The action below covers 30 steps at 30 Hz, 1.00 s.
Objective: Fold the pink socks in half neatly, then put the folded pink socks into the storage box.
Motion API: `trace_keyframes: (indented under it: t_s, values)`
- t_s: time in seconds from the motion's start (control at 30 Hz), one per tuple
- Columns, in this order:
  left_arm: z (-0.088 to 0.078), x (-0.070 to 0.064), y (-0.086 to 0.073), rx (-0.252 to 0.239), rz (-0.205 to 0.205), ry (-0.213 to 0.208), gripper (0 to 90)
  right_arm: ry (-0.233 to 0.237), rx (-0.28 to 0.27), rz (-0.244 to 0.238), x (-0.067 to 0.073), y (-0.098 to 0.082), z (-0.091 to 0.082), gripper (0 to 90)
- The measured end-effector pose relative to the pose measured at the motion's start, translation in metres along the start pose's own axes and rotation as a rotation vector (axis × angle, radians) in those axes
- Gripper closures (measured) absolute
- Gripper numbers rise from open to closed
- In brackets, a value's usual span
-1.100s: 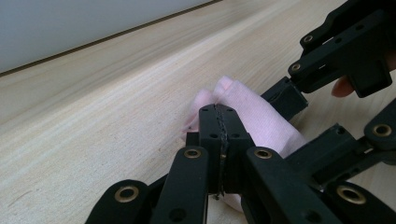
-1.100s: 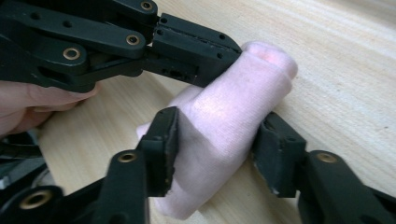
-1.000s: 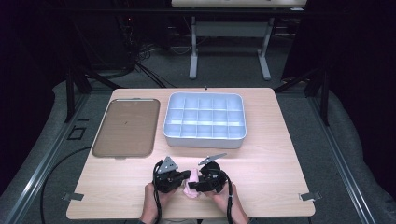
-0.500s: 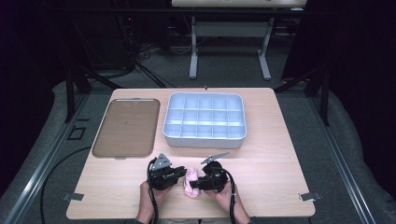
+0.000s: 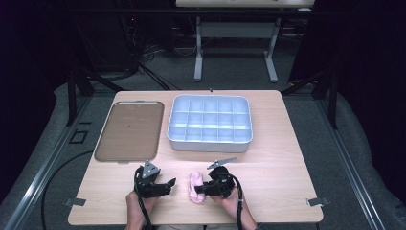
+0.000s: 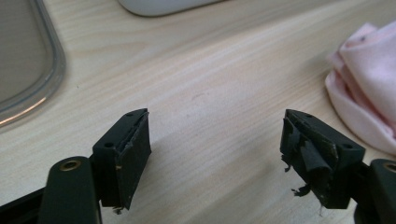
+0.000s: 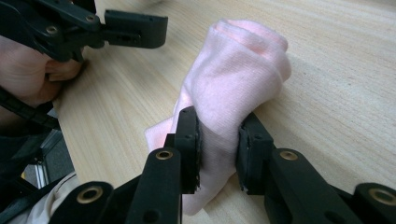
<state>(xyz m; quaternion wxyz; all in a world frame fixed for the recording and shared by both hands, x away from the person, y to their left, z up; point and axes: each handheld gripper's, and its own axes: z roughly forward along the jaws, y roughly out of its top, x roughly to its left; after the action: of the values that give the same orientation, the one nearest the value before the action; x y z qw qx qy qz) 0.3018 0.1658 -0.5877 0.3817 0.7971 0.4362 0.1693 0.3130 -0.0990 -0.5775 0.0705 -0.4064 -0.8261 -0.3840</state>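
On the near part of the wooden surface [image 5: 268, 158] a folded pink cloth [image 5: 196, 187] lies between the two grippers. The right gripper [image 5: 205, 187] has its jaws pressed in on the cloth from both sides; in the right gripper view the pink cloth [image 7: 233, 88] bunches up between the two black pads, with one end poking out below the jaws and the thicker fold rising beyond them, resting on the wood. The left gripper [image 5: 165, 184] sits just to the left of the cloth, apart from it, and its jaws have just been opening: in the left gripper view they stand wide with nothing but bare wood between them, and the cloth [image 6: 369, 93] lies off at the right edge. Farther back on the surface stand a white compartment tray [image 5: 209, 143] and, to its left, a flat brown tray [image 5: 129, 130].
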Motion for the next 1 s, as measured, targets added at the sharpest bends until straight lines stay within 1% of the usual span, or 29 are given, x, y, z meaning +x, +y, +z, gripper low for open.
trace_keyframes:
  t_s: [0.07, 0.13, 0.23, 0.27, 0.37, 0.57, 0.7, 0.87, 0.93, 1.0]
  values:
    - [0.0027, -0.0020, 0.0009, 0.019, 0.020, 0.006, 21.8, 0.000, 0.001, -0.002, 0.0001, 0.0003, 0.0001, 73.4]
    - [0.0036, -0.0032, 0.0013, 0.022, 0.025, 0.008, 20.4, 0.001, 0.010, -0.012, -0.0007, 0.0008, -0.0004, 73.3]
    - [0.0045, -0.0061, 0.0006, 0.023, 0.043, 0.030, 20.2, 0.005, 0.004, -0.006, -0.0007, 0.0006, 0.0001, 73.2]
    - [0.0048, -0.0064, 0.0007, 0.026, 0.052, 0.035, 20.1, 0.002, 0.011, -0.014, -0.0008, 0.0011, -0.0004, 73.2]
    - [0.0054, -0.0066, 0.0007, 0.025, 0.052, 0.035, 19.0, 0.009, 0.005, -0.008, -0.0007, 0.0014, 0.0003, 73.2]
    - [0.0058, -0.0069, 0.0004, 0.023, 0.051, 0.041, 18.3, 0.005, 0.002, -0.013, -0.0005, 0.0002, -0.0001, 73.3]
    - [0.0059, -0.0072, 0.0004, 0.023, 0.047, 0.046, 18.3, -0.014, 0.009, -0.039, 0.0025, 0.0008, -0.0007, 74.0]
    - [0.0059, -0.0074, 0.0004, 0.023, 0.047, 0.047, 18.2, 0.007, -0.013, -0.025, 0.0002, -0.0013, -0.0007, 74.4]
    - [0.0059, -0.0074, 0.0004, 0.023, 0.046, 0.047, 18.2, 0.009, -0.014, -0.027, 0.0000, -0.0014, -0.0008, 74.5]
    - [0.0059, -0.0074, 0.0005, 0.022, 0.047, 0.047, 18.2, 0.001, -0.024, -0.044, 0.0019, -0.0023, -0.0017, 74.7]
